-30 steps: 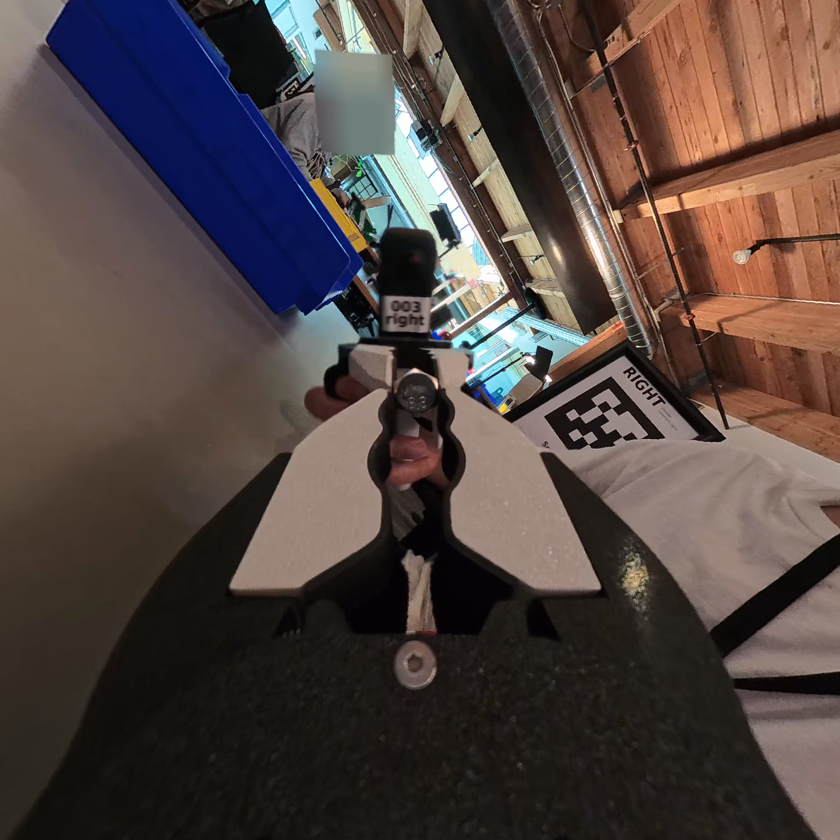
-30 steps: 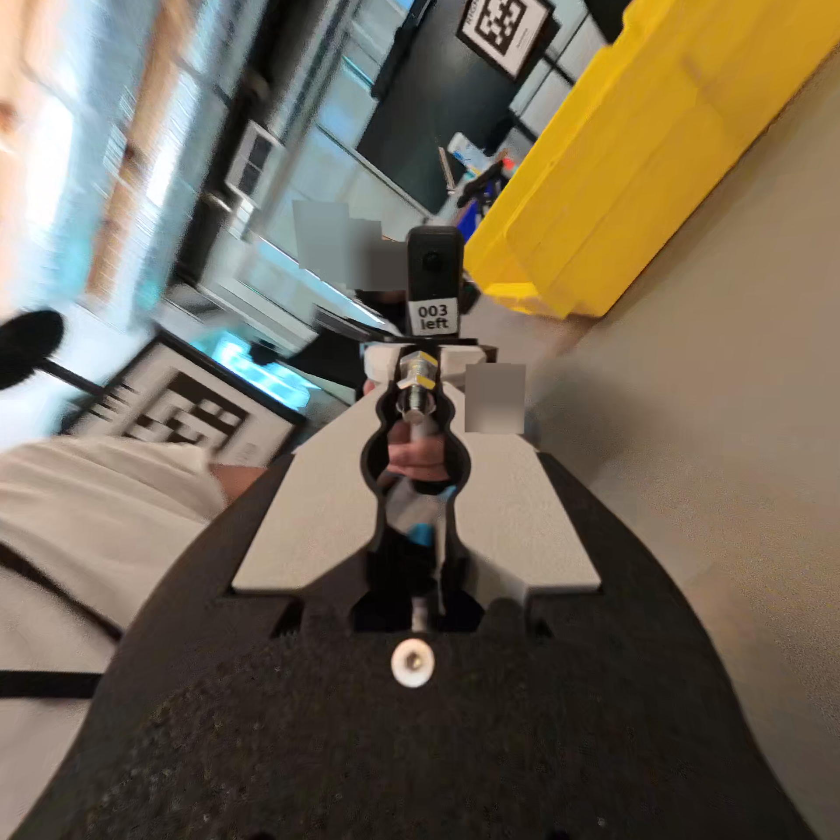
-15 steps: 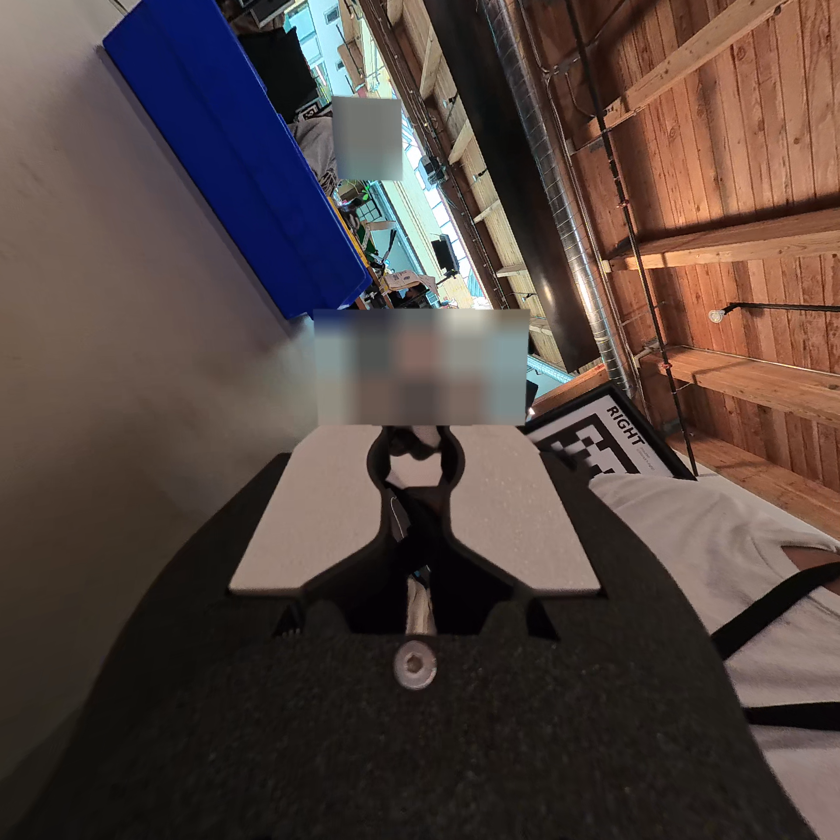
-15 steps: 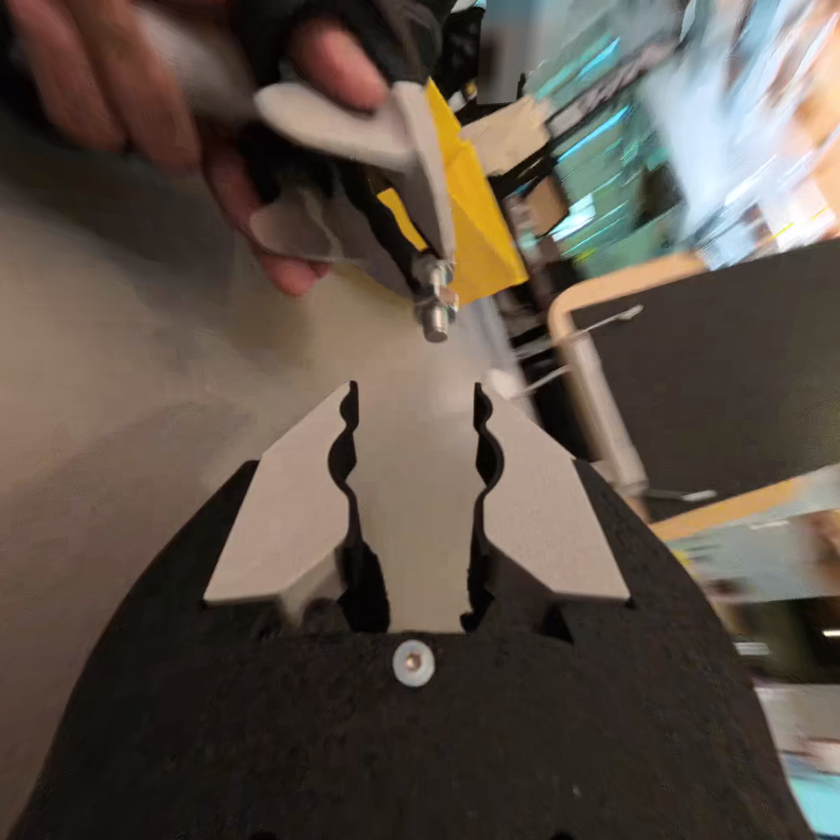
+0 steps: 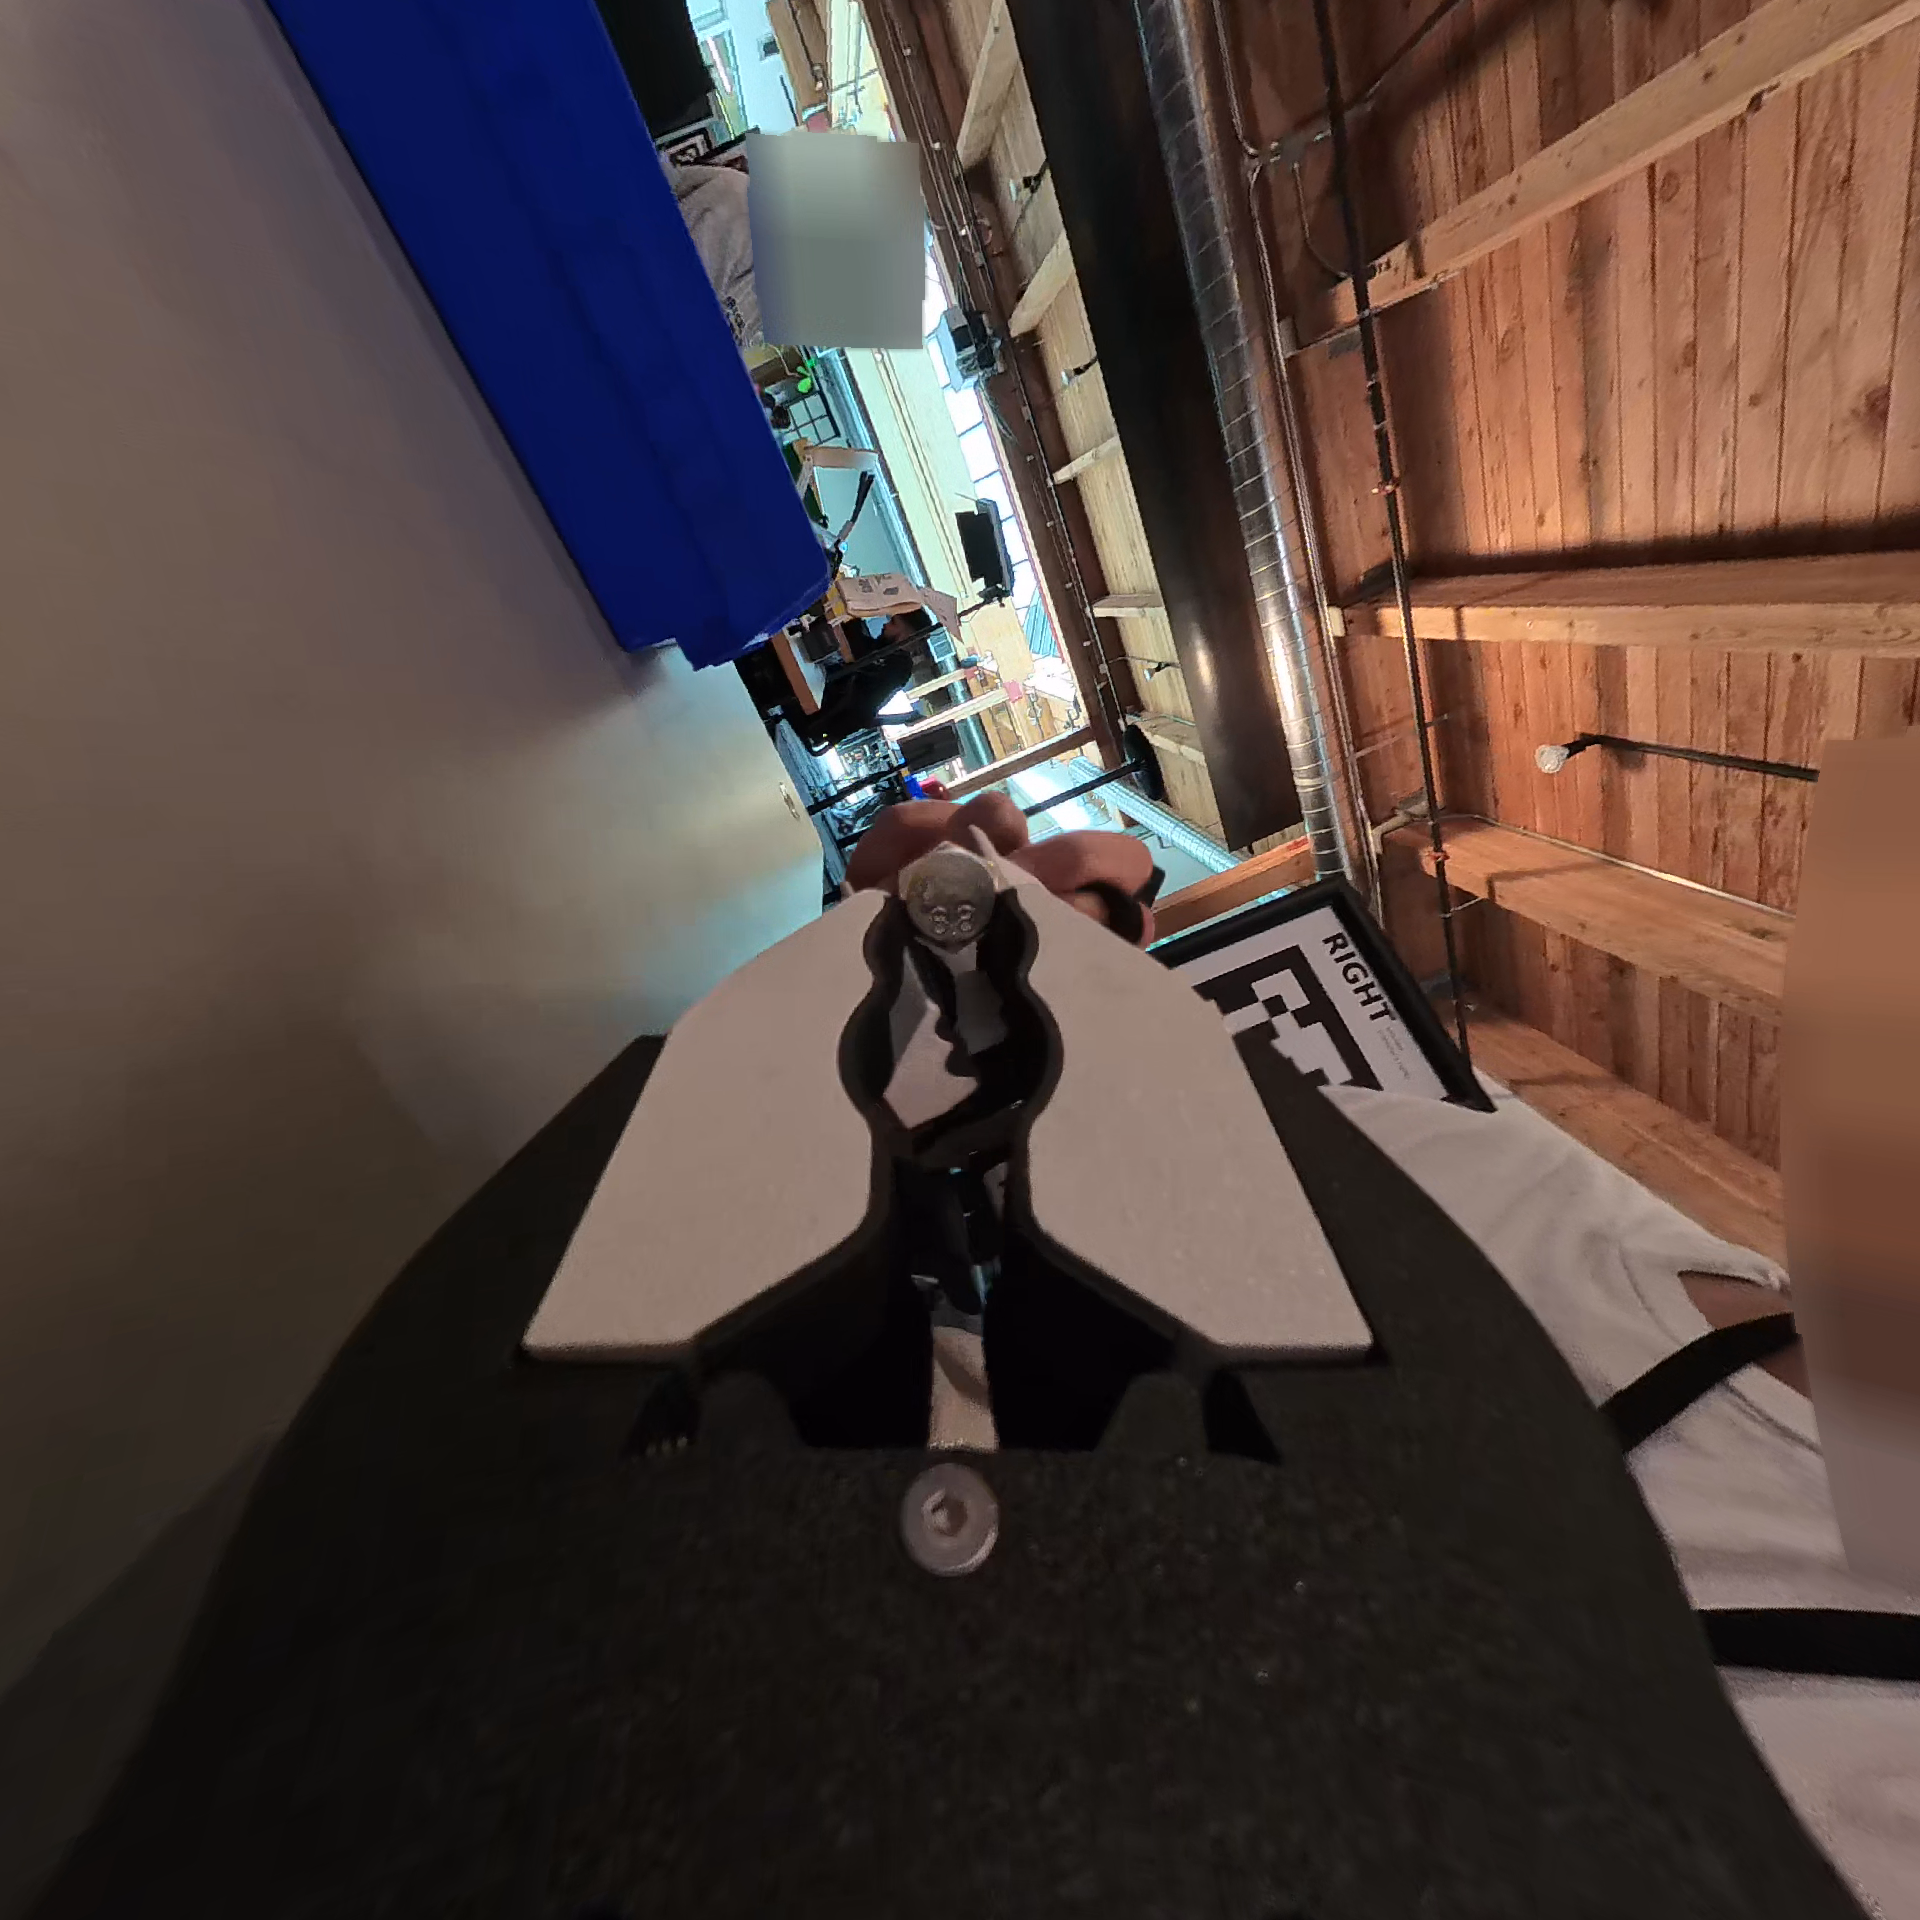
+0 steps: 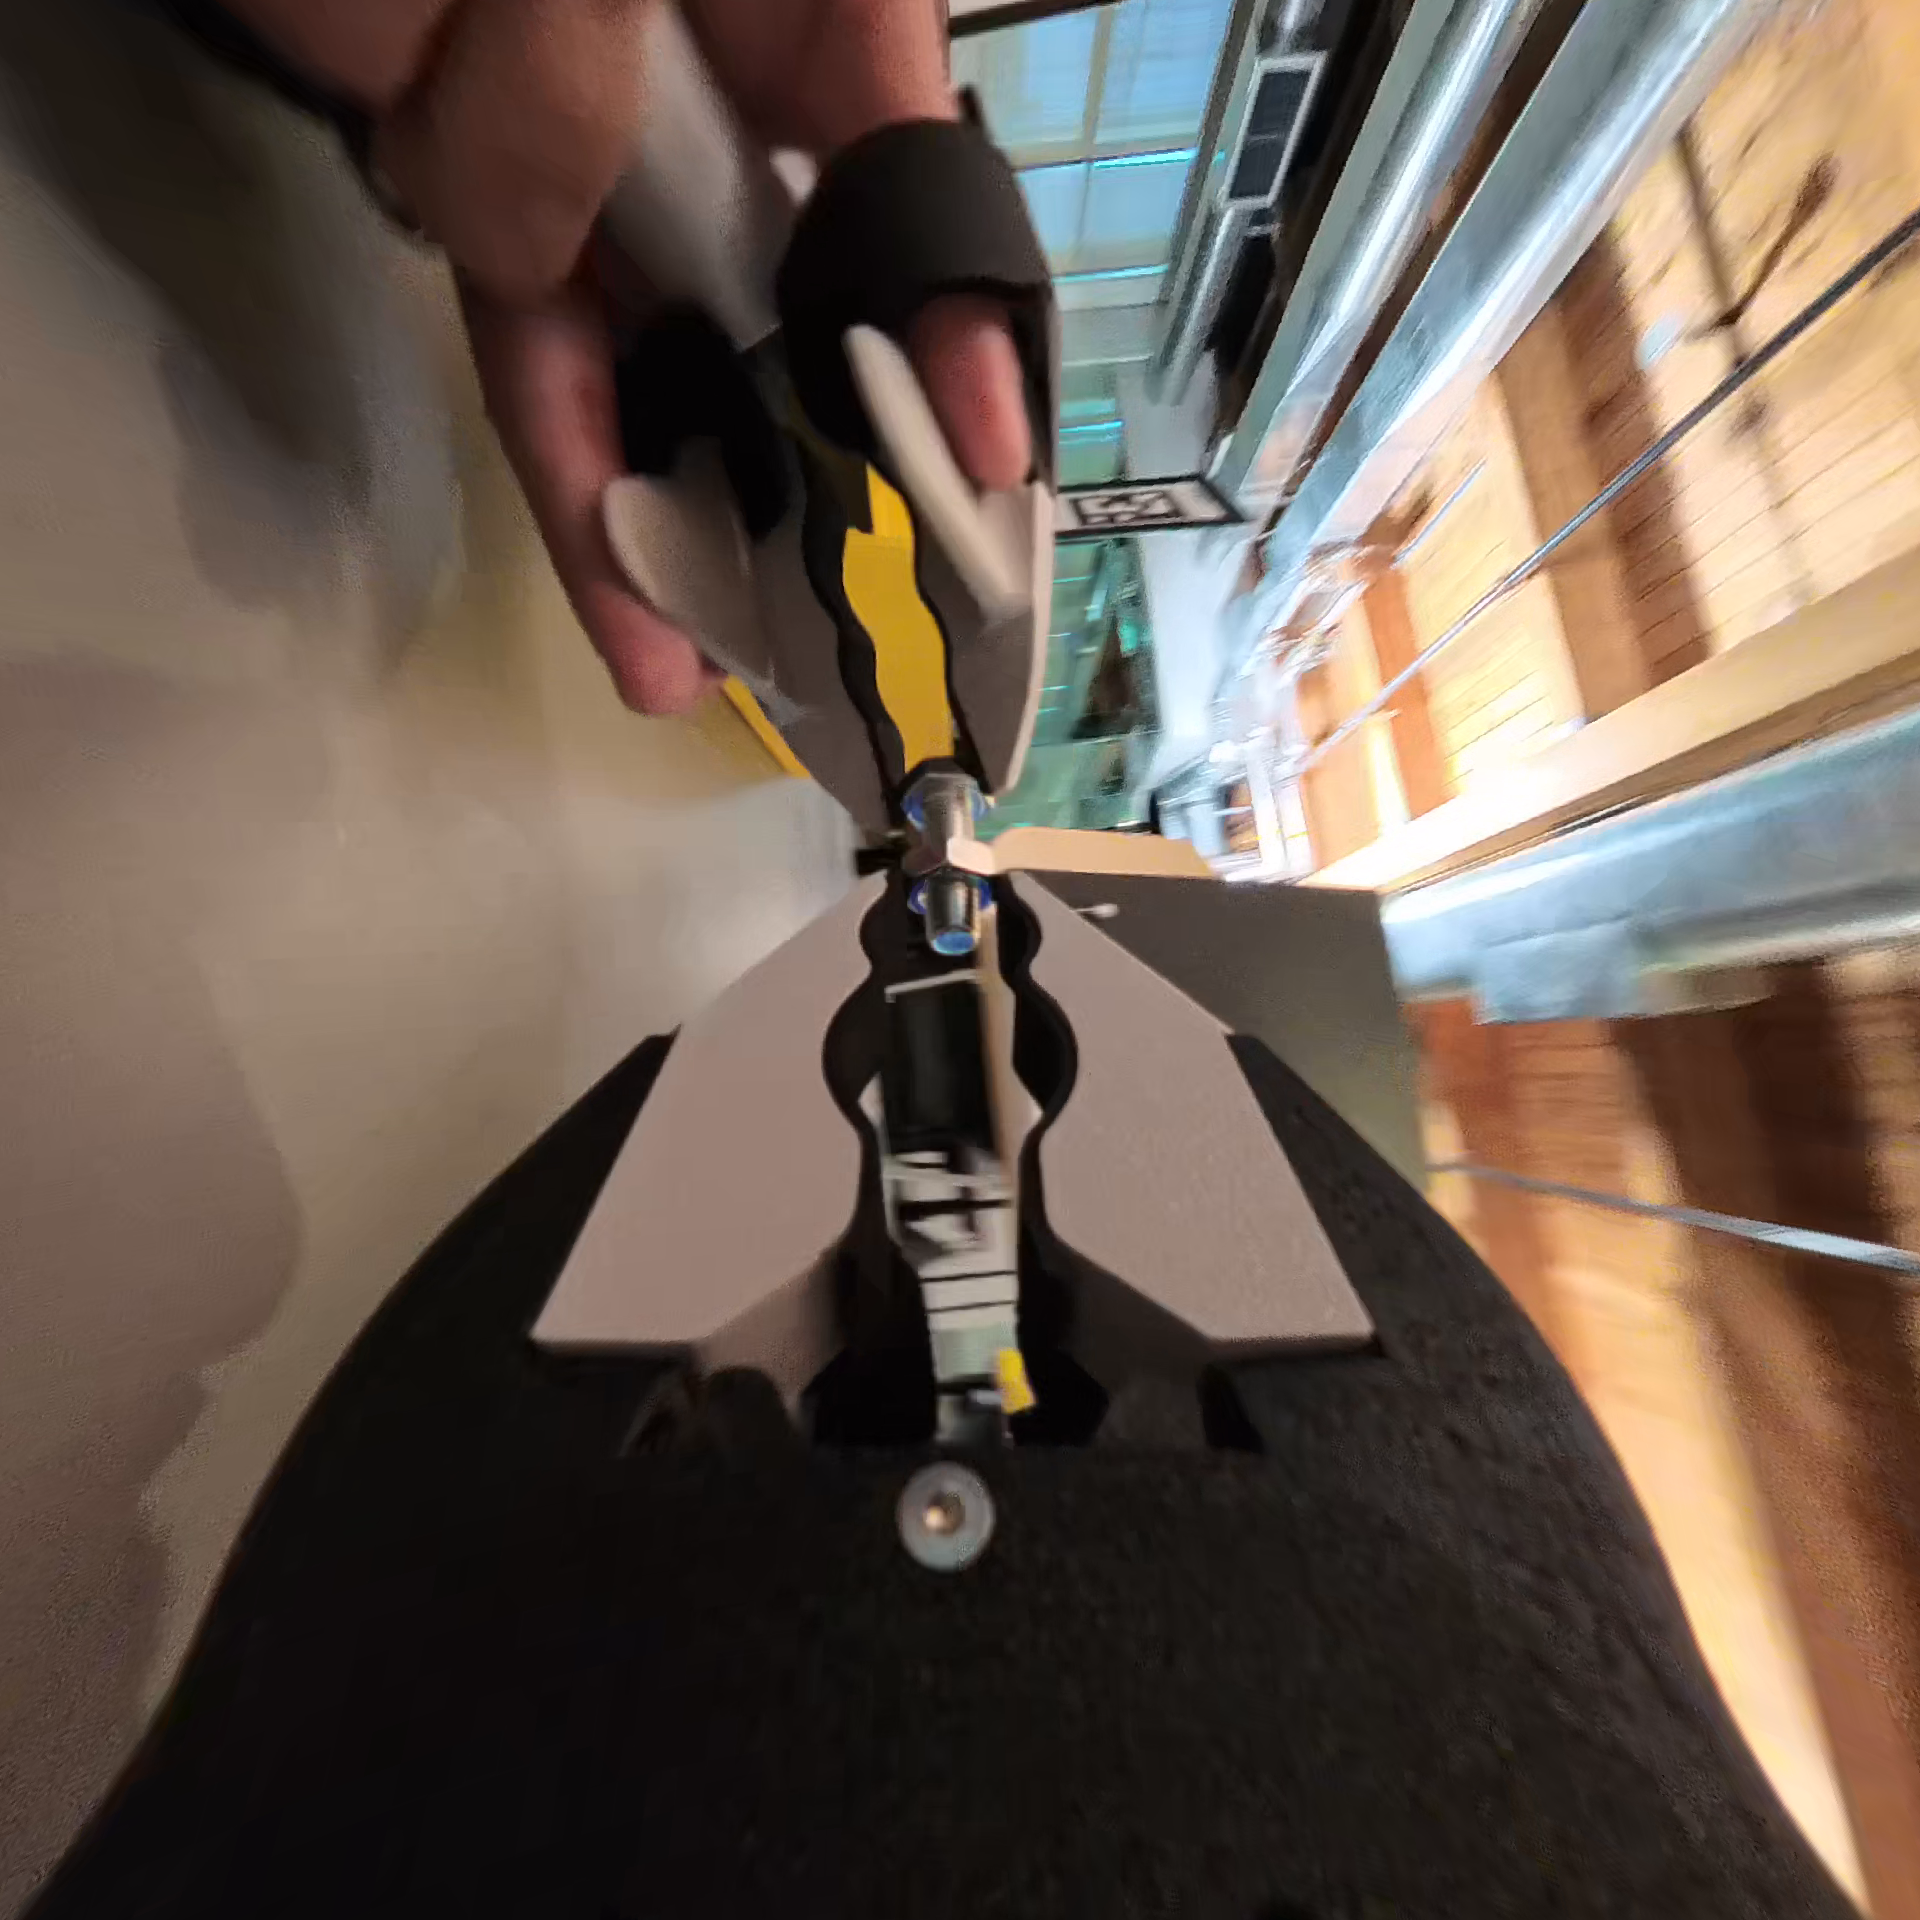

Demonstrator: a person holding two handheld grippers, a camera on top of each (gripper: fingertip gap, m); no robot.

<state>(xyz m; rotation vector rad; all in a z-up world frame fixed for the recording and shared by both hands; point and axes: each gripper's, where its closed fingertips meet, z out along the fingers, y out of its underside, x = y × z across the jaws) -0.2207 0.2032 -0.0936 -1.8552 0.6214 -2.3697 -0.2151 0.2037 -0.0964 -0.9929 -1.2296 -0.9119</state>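
A steel bolt is held in the air between my two grippers, which face each other tip to tip. In the left wrist view my left gripper (image 5: 948, 925) is shut on the bolt, whose round head (image 5: 948, 910) shows at the fingertips. A hand (image 5: 1091, 868) on the other gripper shows just behind. In the right wrist view my right gripper (image 6: 948, 920) is shut on the bolt's threaded end (image 6: 952, 916). A hex nut (image 6: 928, 850) sits on the thread just past my tips. The left gripper (image 6: 935, 792) comes in from above with a hand (image 6: 582, 312) around it. The view is blurred.
A blue bin (image 5: 582, 343) stands on the grey table top (image 5: 260, 727). A yellow bin (image 6: 896, 592) shows behind the left gripper. A framed black-and-white marker board (image 5: 1335, 1023) and a person's white shirt (image 5: 1558, 1299) are to the right. Wooden ceiling beams (image 5: 1621, 613) lie beyond. Only a small space, under 4 cm, lies between the two pairs of fingers.
The right gripper was shut at the bolt, then opened and drew back, rolled, and is now shut on the threaded end again. The left gripper kept hold of the bolt.
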